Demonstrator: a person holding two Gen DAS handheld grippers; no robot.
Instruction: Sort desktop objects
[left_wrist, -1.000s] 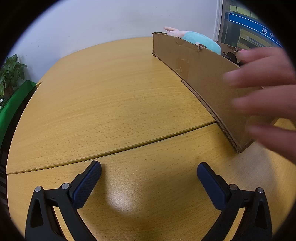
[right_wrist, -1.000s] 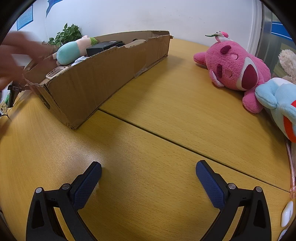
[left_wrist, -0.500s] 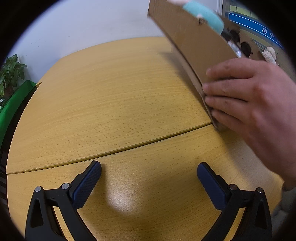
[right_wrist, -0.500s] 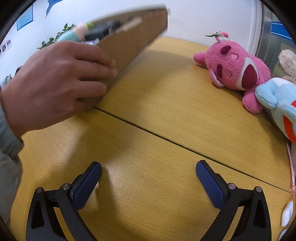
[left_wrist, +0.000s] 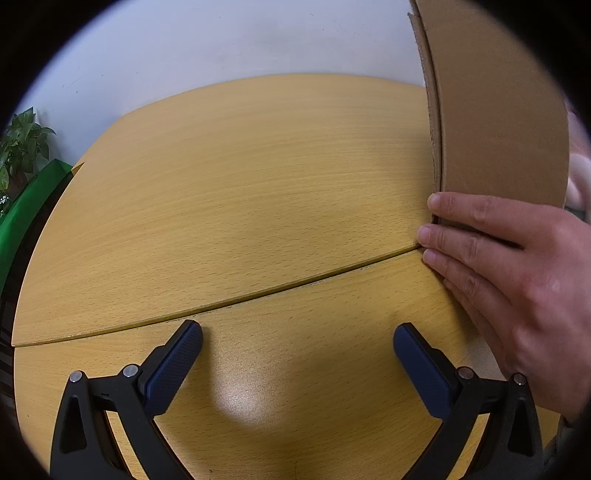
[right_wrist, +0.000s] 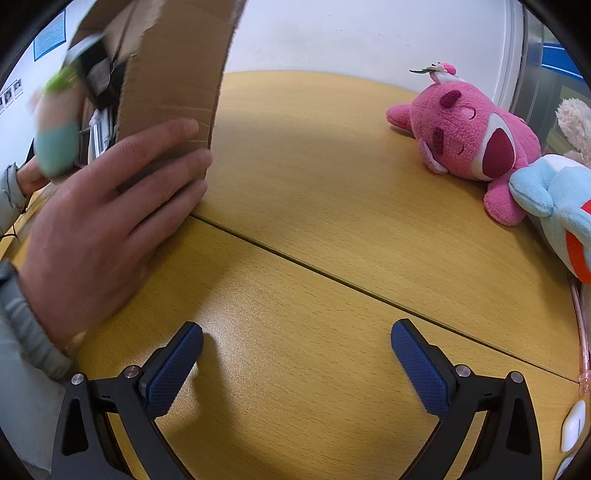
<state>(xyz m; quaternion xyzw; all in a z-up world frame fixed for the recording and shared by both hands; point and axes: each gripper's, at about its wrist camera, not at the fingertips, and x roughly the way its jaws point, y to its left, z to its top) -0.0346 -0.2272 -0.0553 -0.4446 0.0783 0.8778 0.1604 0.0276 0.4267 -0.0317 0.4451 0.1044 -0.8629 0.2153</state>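
Note:
A brown cardboard box (left_wrist: 498, 110) is tipped up on end at the right of the left wrist view, with a bare hand (left_wrist: 509, 266) on its lower edge. In the right wrist view the box (right_wrist: 177, 81) stands steeply at the upper left under the same hand (right_wrist: 107, 229), and a teal plush (right_wrist: 55, 144) and dark items spill out, blurred. My left gripper (left_wrist: 297, 363) is open and empty over the wooden table (left_wrist: 221, 184). My right gripper (right_wrist: 297, 363) is open and empty too.
A pink plush bear (right_wrist: 469, 144) and a light blue plush (right_wrist: 554, 206) lie at the table's right. A beige plush (right_wrist: 574, 122) sits behind them. A white device (right_wrist: 572, 426) is at the right edge. A green plant (left_wrist: 22, 147) stands beyond the table's left.
The hand reached the box, gripped its near end and tipped it from flat to nearly upright, so its contents are sliding out. Both grippers have stayed still and open.

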